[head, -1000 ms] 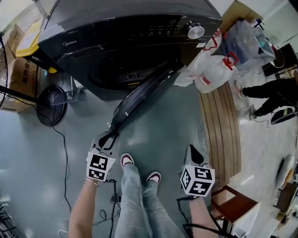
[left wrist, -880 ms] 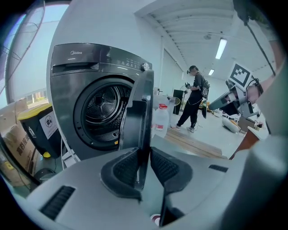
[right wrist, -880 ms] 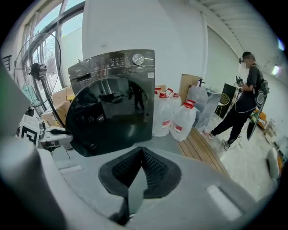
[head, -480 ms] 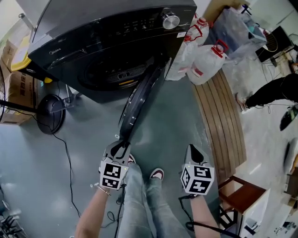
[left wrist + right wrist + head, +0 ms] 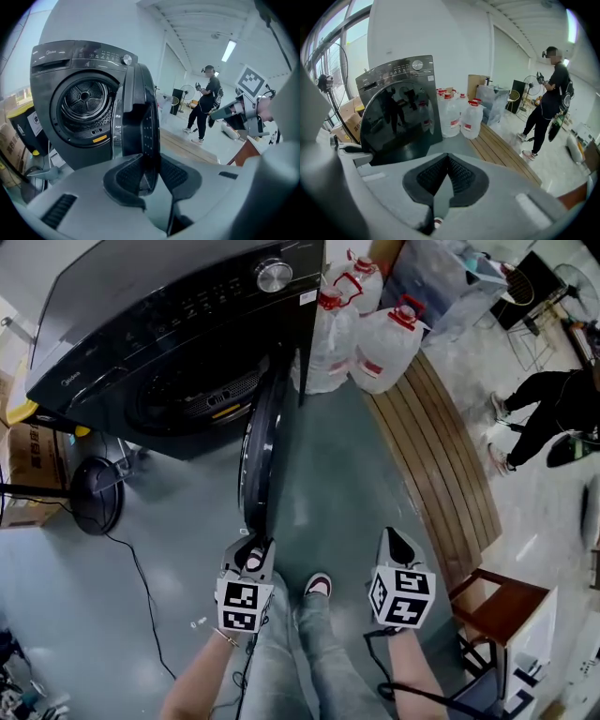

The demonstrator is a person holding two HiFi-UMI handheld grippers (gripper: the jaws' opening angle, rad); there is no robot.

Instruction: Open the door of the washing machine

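Since a second ago: the door (image 5: 258, 456) has swung from a slant toward 7 o'clock to edge-on, pointing nearly at 6 o'clock from its hinge. Both grippers have drifted across with it.

The washing machine (image 5: 141, 324) sits at 11 o'clock in the head view, with the drum (image 5: 84, 96) fully exposed. Door well open; task looks close to done.

Left gripper (image 5: 251, 557): jaws half-wide and just been opening. The door's free rim stands between the pads, which appear slack on it rather than clamped.
Right gripper (image 5: 396, 545): jaws closed tip to tip, nothing between them, hanging idle at 5 o'clock.

Judgement on technique:
- Follow the hinge's arc; don't drag the rim straight back.
- A loose hold suits this, letting the rim pivot between the pads.
- Water jugs (image 5: 375, 343) stand at 1 o'clock beside the hinge side; stop the swing short of them.
- Draw the left gripper off along the rim's plane, so the door isn't nudged shut.
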